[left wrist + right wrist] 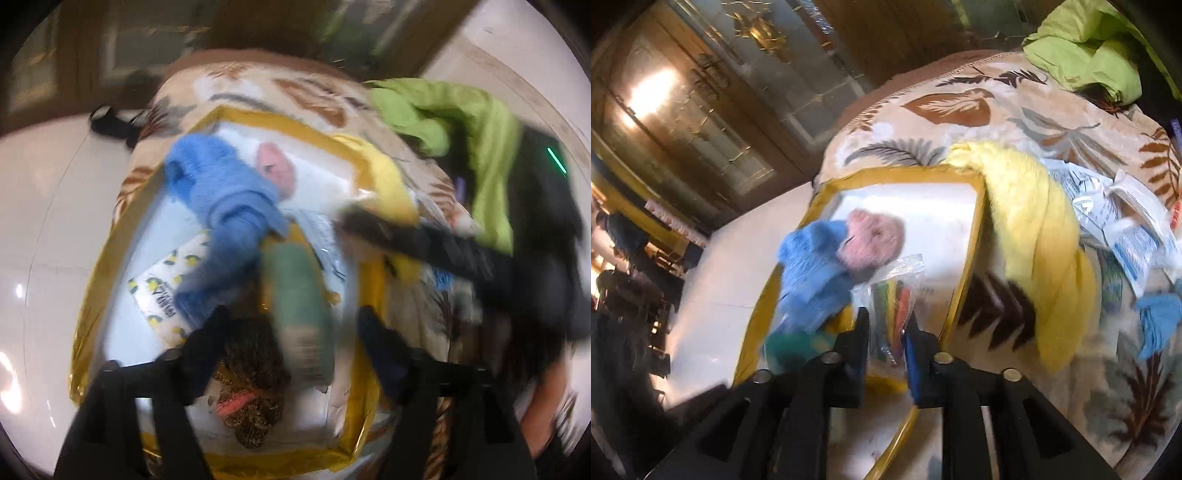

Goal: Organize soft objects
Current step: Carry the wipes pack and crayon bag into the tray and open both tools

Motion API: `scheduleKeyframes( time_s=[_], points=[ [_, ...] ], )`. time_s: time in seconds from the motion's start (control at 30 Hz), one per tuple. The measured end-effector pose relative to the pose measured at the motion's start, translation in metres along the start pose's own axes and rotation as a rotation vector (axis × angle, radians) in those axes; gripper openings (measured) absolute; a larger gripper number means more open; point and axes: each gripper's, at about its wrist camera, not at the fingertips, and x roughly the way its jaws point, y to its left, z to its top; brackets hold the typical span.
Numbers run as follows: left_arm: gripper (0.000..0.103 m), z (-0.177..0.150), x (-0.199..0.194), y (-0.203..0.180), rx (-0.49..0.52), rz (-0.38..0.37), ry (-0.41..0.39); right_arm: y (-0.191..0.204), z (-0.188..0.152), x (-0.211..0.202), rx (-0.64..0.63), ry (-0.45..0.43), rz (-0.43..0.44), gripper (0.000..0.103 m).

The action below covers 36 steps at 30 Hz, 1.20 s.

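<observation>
A: Report the surroundings.

B: A leaf-print blanket (pixel 964 107) covers the surface. On it sits a box (pixel 971 236) with a yellow rim and white floor. Inside the box: a blue knit (pixel 225 195), a pink knit (pixel 871 240) touching it, a green roll (pixel 299 295), a lemon-print card (pixel 166 291) and a brown speckled item (pixel 251 384). A yellow cloth (pixel 1034 229) drapes over the box's right edge onto the blanket. A green cloth (pixel 1086 55) lies at the blanket's far right corner. White packets (pixel 1123 221) and a small blue item (pixel 1160 325) lie on the blanket, to the right of the yellow cloth.

A: Obstructions?

B: In the left wrist view, the right tongs' dark body (pixel 443 243) crosses over the box's right side. The view is heavily blurred.

A: State of the left tongs (pixel 291 332)?

B: Jaws wide apart, above the box. The green roll and speckled item show between the fingers; no pad contact is visible.

A: State of the right tongs (pixel 886 328)?

B: Jaws narrowly apart. A clear bag (pixel 890 295) with coloured contents sits between them, over the box's near edge. Whether the pads press on it cannot be told.
</observation>
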Motion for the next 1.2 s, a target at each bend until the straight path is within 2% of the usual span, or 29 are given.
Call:
scheduleKeyframes(
  time_s=[0.03,0.07,0.2,0.33,0.4,0.5,0.6,0.73,0.83,0.9,0.97,1.07,1.2],
  points=[
    [0.08,-0.003,0.001,-0.002,0.015,0.004,-0.004,-0.002,0.005,0.001,0.005,0.0,-0.023,0.048],
    [0.081,-0.005,0.002,-0.003,0.023,0.005,-0.003,-0.004,0.01,0.002,0.022,-0.006,-0.01,0.055],
    [0.082,-0.008,-0.001,-0.008,0.009,0.032,0.035,-0.002,0.019,-0.001,0.064,0.077,0.009,0.063],
    [0.082,-0.015,-0.03,-0.027,-0.005,0.065,0.039,-0.004,0.005,-0.018,0.188,0.204,-0.041,0.082],
    [0.082,-0.017,-0.04,-0.031,-0.048,0.06,0.031,-0.005,-0.001,-0.022,0.161,0.253,-0.075,0.083],
    [0.082,-0.025,-0.05,-0.035,-0.151,0.033,-0.061,-0.015,-0.01,-0.025,0.093,0.265,-0.085,0.083],
    [0.082,-0.029,-0.043,-0.05,-0.146,0.031,-0.15,-0.028,-0.002,-0.021,0.026,0.202,0.03,0.083],
    [0.082,-0.033,-0.027,-0.087,-0.157,0.106,-0.228,-0.053,-0.009,-0.043,-0.039,0.088,0.229,0.083],
    [0.082,-0.038,-0.017,-0.113,-0.176,0.18,-0.187,-0.086,-0.029,-0.069,-0.028,0.08,0.232,0.083],
    [0.082,-0.039,-0.017,-0.133,-0.13,0.218,-0.16,-0.109,-0.028,-0.086,0.027,0.094,0.206,0.083],
    [0.082,-0.037,-0.015,-0.145,-0.098,0.22,-0.133,-0.125,-0.019,-0.096,0.038,0.083,0.175,0.083],
    [0.082,-0.038,-0.013,-0.163,-0.029,0.249,-0.154,-0.143,-0.003,-0.104,0.031,0.012,0.148,0.083],
    [0.082,-0.046,-0.006,-0.166,-0.085,0.216,-0.152,-0.162,-0.004,-0.098,0.084,0.015,0.154,0.083]
  ],
)
